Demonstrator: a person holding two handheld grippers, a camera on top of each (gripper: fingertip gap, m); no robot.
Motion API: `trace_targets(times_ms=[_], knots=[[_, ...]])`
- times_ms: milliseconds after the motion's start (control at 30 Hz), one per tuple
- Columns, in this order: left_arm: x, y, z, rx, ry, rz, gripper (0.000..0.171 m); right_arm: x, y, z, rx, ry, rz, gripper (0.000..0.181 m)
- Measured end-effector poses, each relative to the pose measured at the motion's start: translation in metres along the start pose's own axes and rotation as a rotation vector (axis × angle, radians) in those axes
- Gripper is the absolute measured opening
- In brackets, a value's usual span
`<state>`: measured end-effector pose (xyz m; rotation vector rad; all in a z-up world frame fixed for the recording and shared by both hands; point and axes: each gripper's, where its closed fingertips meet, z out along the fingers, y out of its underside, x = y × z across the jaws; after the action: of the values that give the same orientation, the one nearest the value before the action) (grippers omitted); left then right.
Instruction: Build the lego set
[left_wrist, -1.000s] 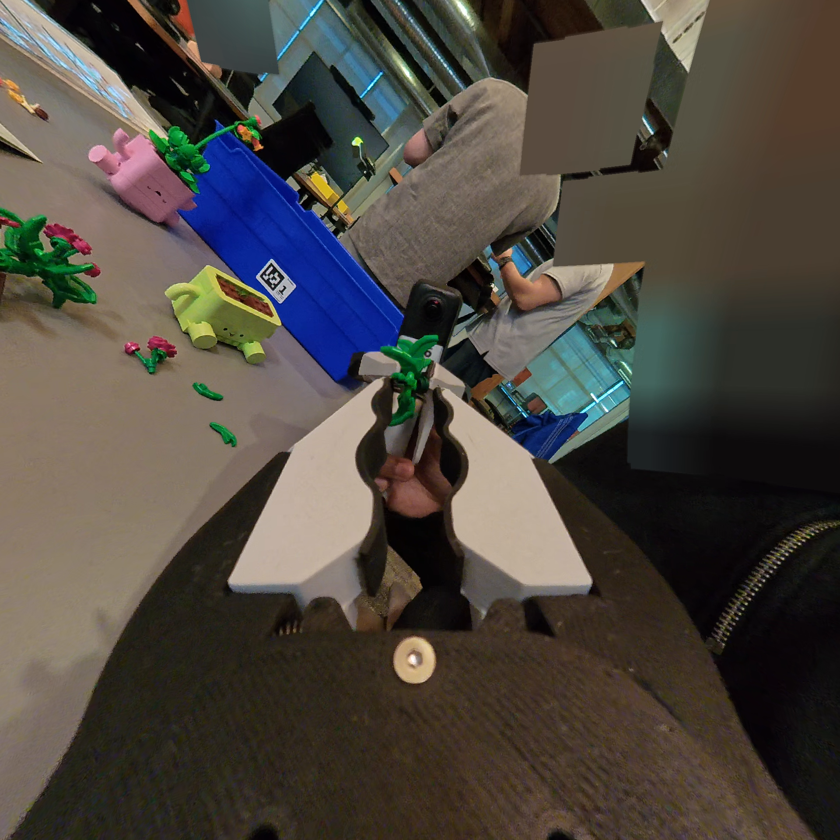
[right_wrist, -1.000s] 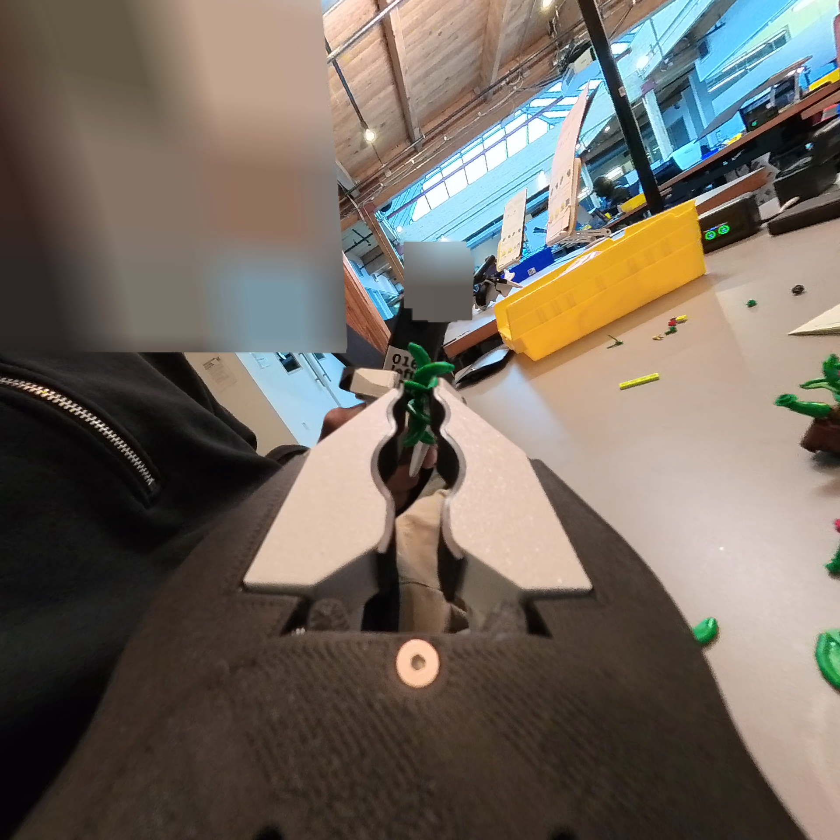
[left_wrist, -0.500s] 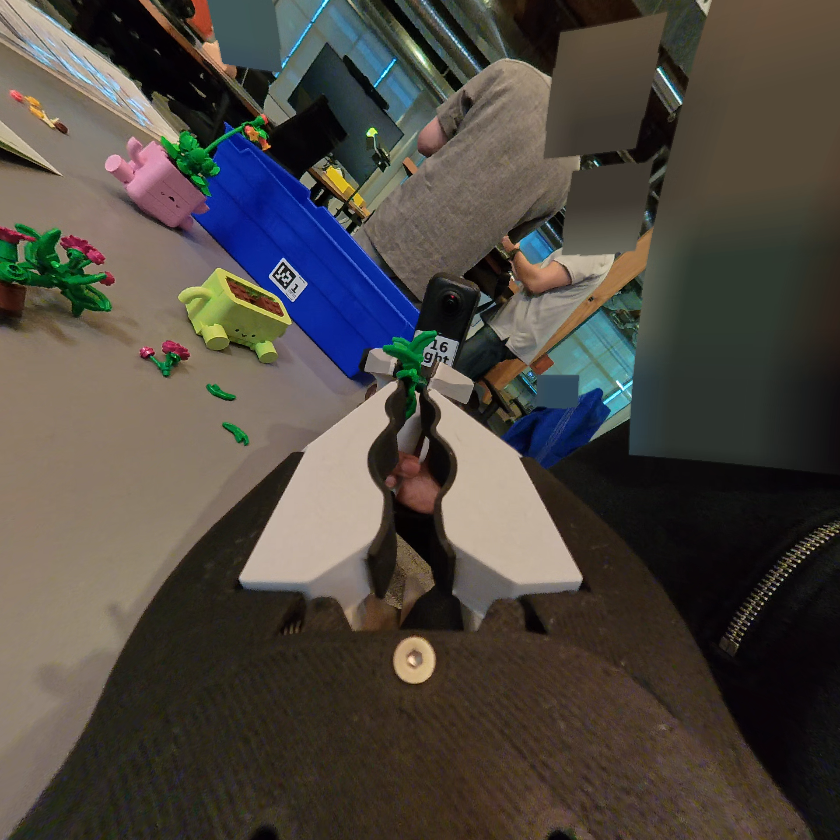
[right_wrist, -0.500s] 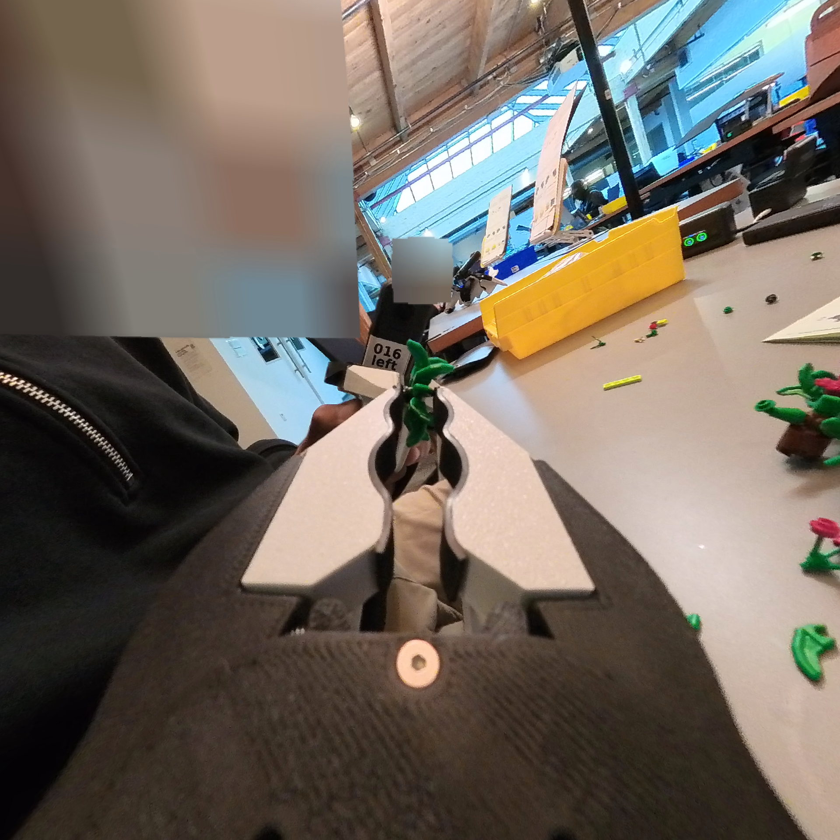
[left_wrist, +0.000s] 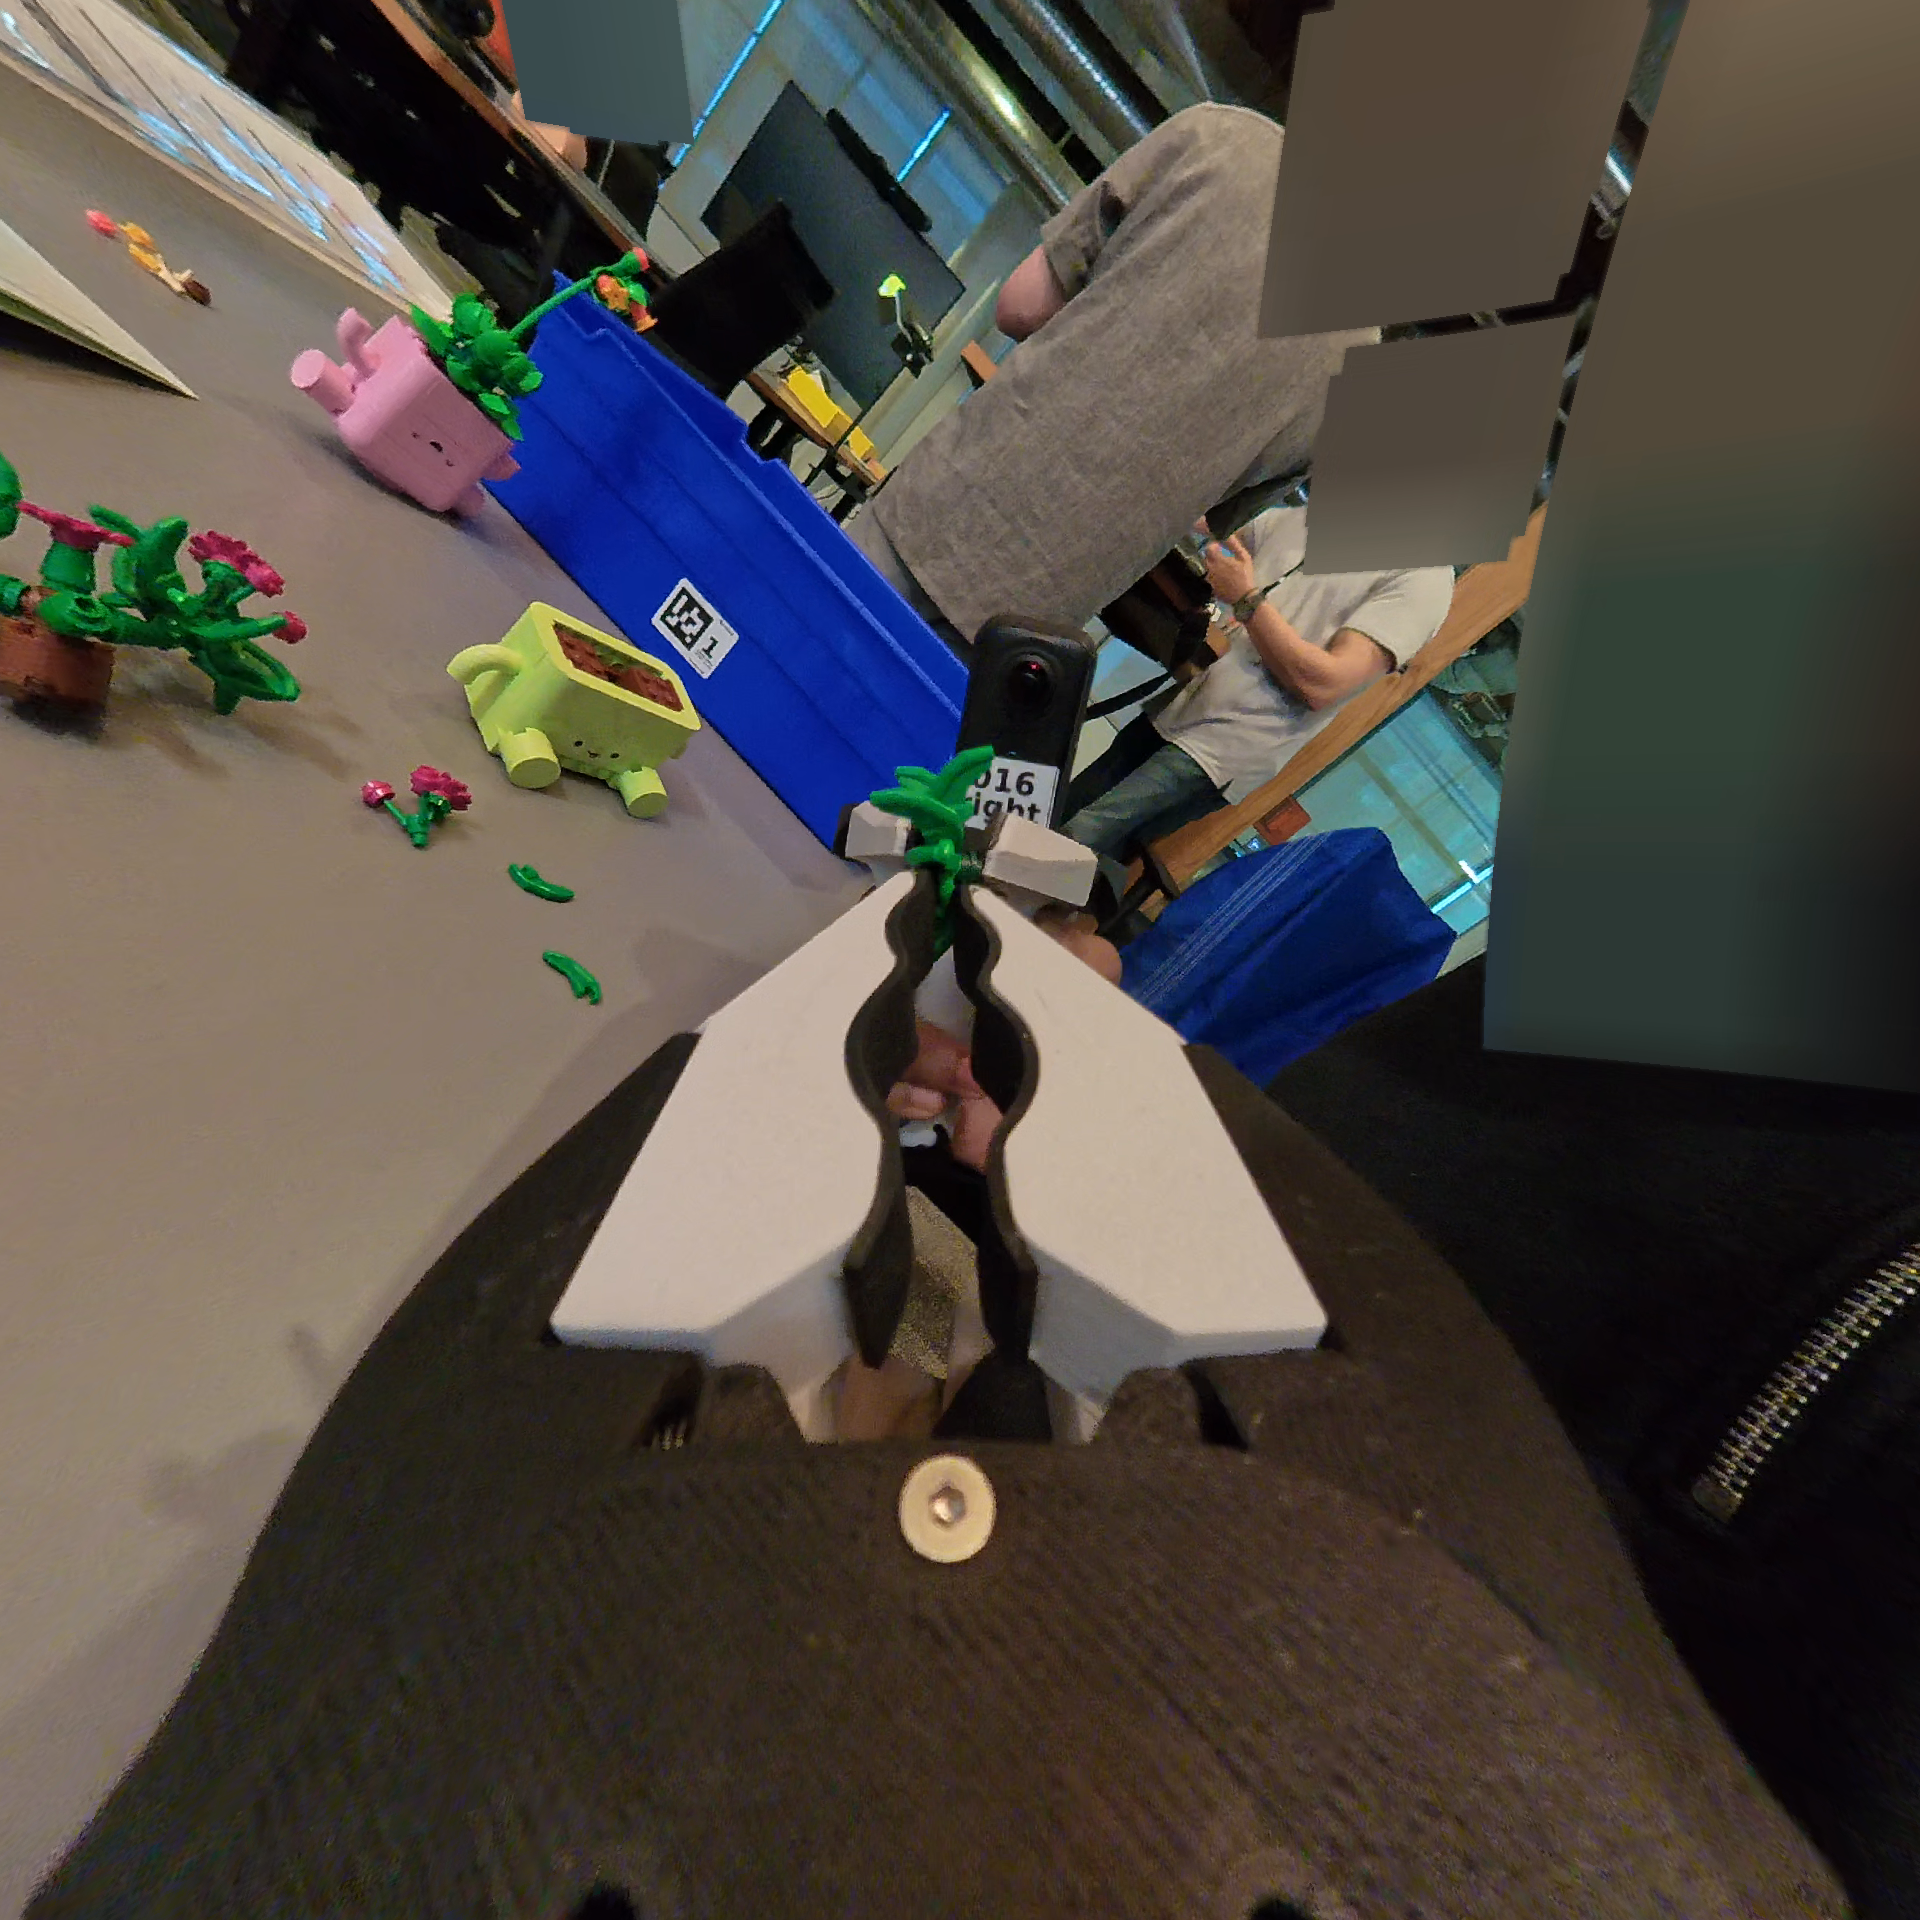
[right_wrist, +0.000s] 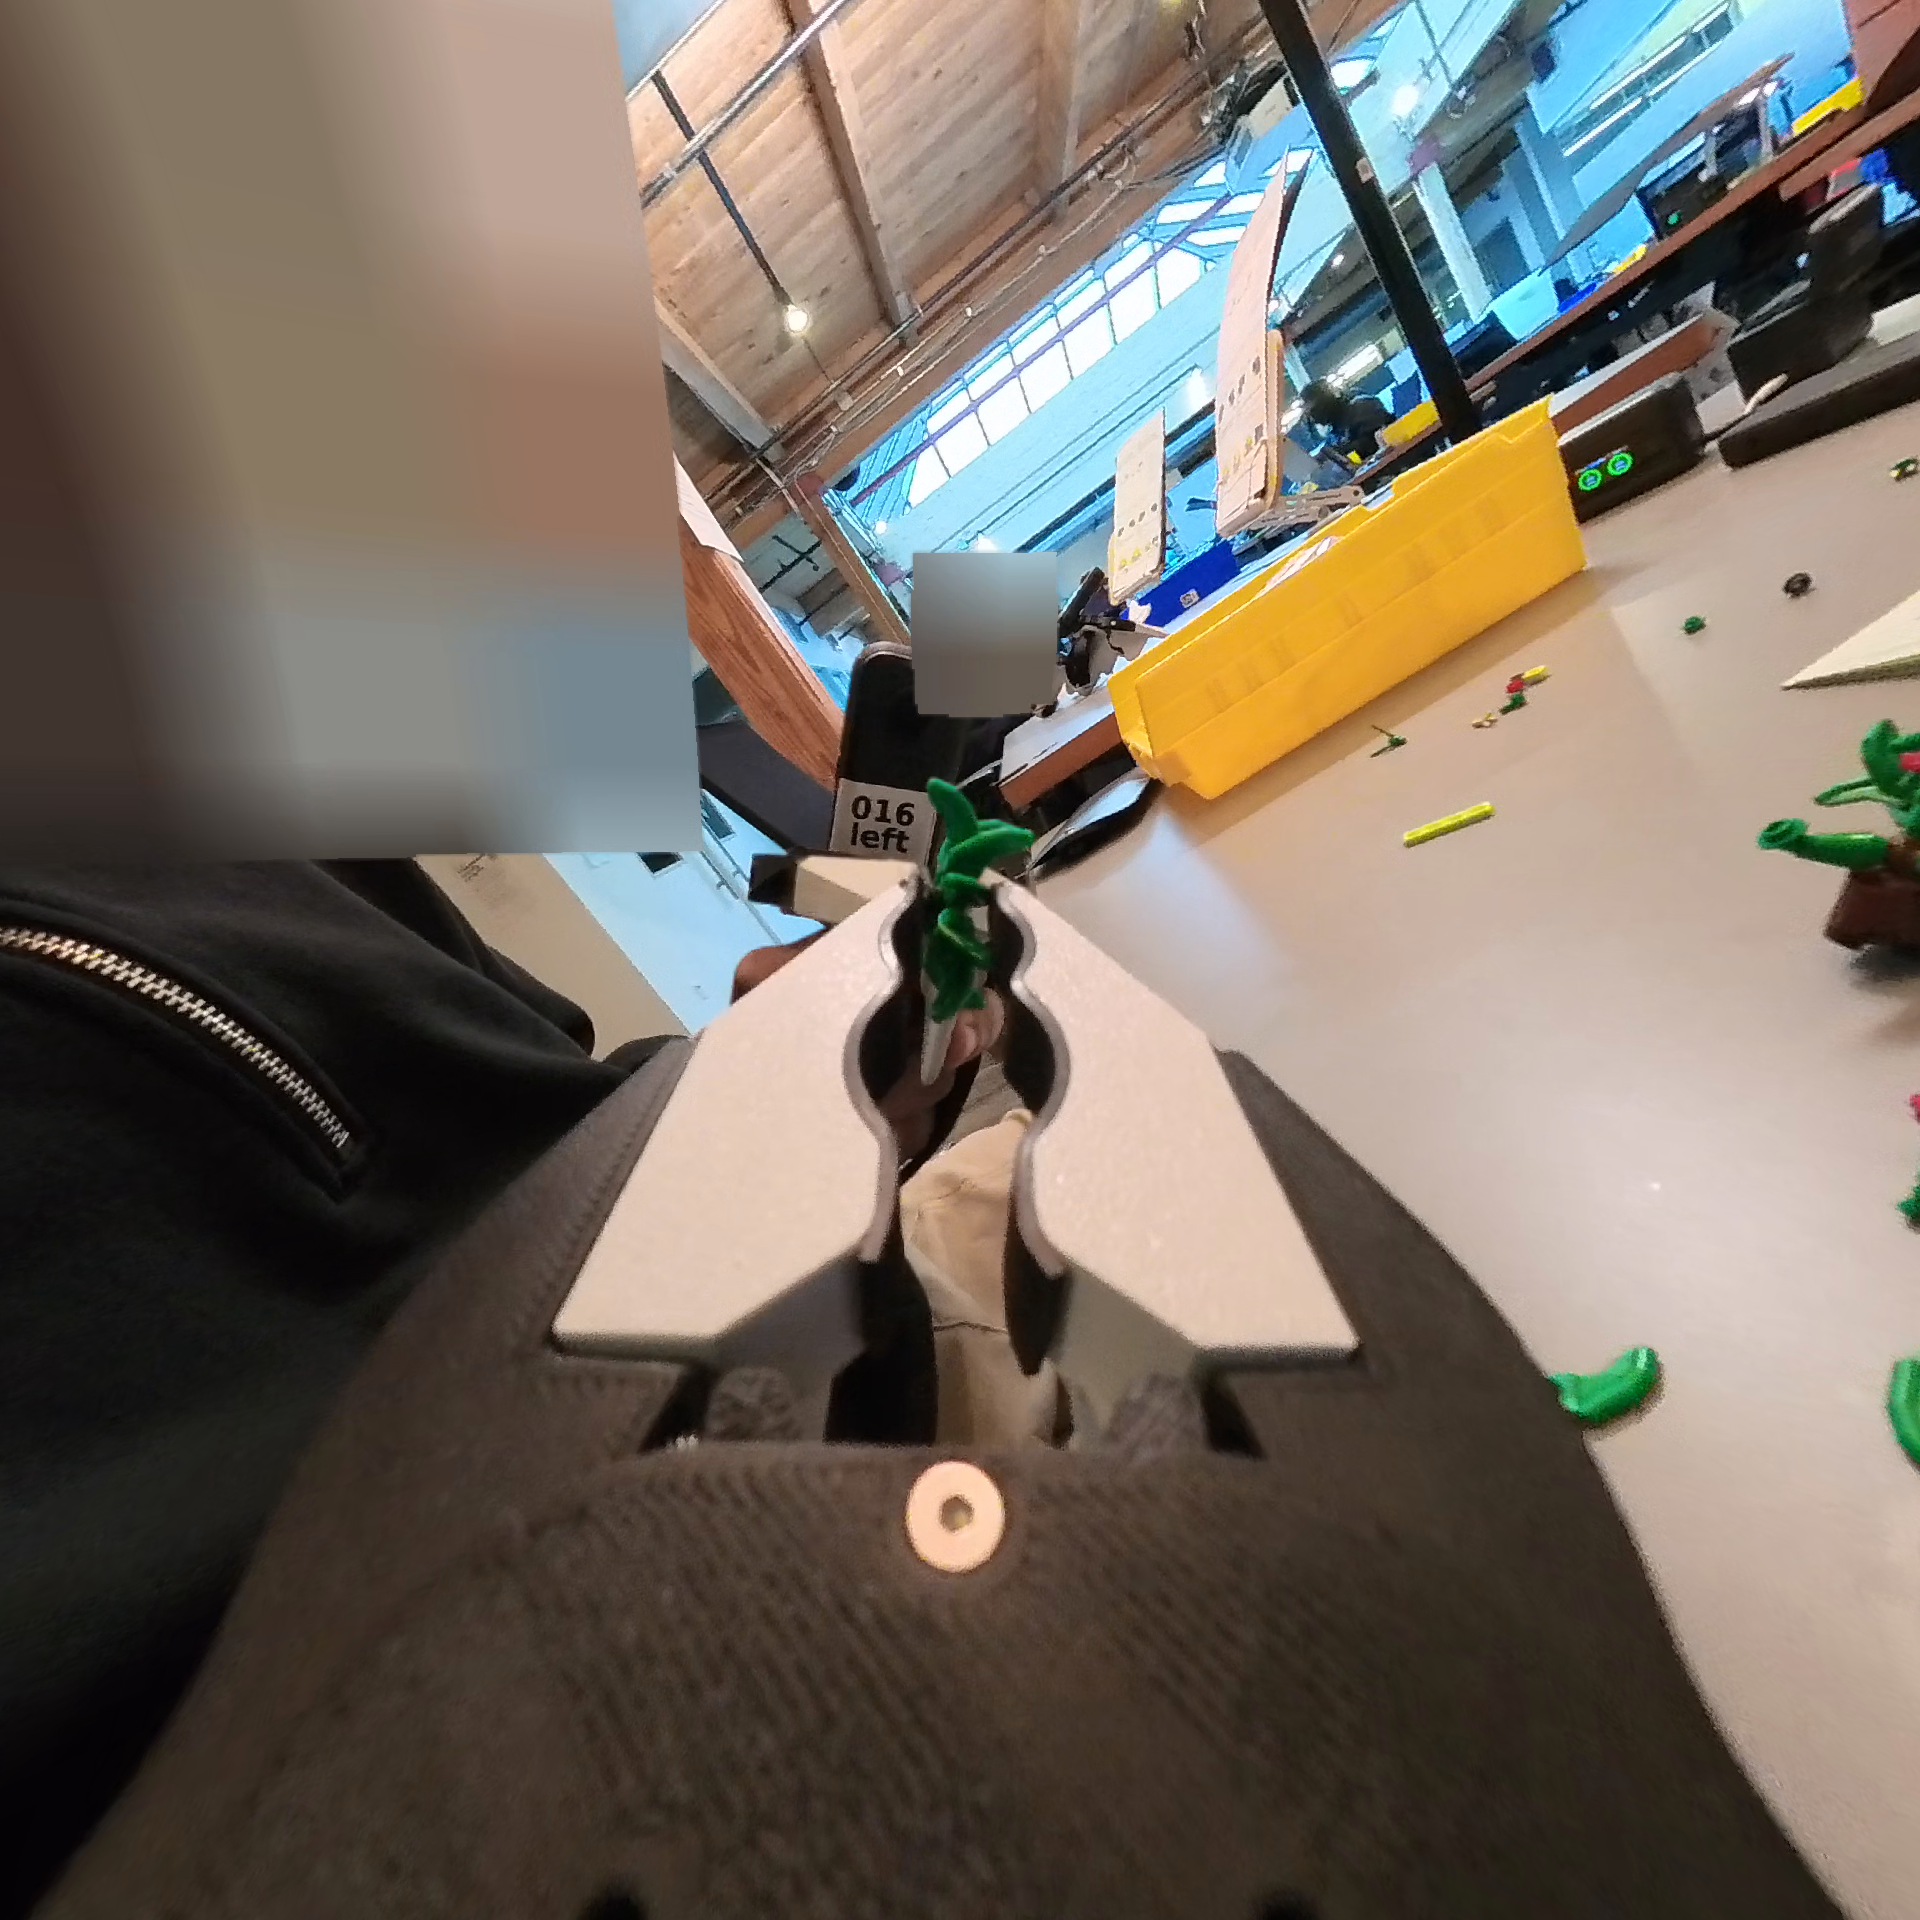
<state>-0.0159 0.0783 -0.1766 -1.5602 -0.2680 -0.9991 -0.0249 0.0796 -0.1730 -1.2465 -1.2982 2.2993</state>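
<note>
2 bins (left_wrist: 727, 540) (1 blue), 2 pots (left_wrist: 582, 696).

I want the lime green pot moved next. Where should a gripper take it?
Grip the lime green pot across its boxy body, coming from above with a finger on each flat side wall. Its handle and round feet stick out, so avoid them.

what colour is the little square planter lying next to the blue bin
Lime green planter, with dark red-brown studs inside; it shows best in the left wrist view.
</note>
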Motion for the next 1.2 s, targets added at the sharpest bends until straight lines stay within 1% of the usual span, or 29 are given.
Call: trace_targets(times_ms=[267,300,367,400,567,733,1200], knots=[[-0.0043,0.0005,0.0016,0.002,-0.030,0.026,0.001,0.0016,-0.0006,-0.0019,-0.014,0.028,-0.028,0.007],[-0.0039,0.0002,0.0016,0.002,-0.032,0.036,0.004,0.0025,-0.0003,-0.0019,-0.016,0.036,-0.035,0.007],[-0.0003,0.0003,0.0023,-0.001,-0.017,0.048,0.016,0.0039,-0.0002,-0.0021,-0.019,0.050,-0.048,0.007],[0.0002,0.0007,0.0027,-0.005,-0.017,0.050,0.017,0.0042,-0.0004,-0.0024,-0.020,0.053,-0.054,0.007],[-0.0047,0.0007,0.0008,-0.009,-0.057,0.070,0.009,0.0032,0.0021,-0.0011,-0.039,0.058,-0.075,0.007],[-0.0053,0.0022,-0.0011,-0.022,-0.065,0.093,0.007,0.0036,0.0047,0.0000,-0.061,0.068,-0.087,0.008],[-0.0058,0.0046,-0.0018,-0.038,-0.083,0.112,0.007,0.0047,0.0063,0.0008,-0.062,0.066,-0.047,0.008]])
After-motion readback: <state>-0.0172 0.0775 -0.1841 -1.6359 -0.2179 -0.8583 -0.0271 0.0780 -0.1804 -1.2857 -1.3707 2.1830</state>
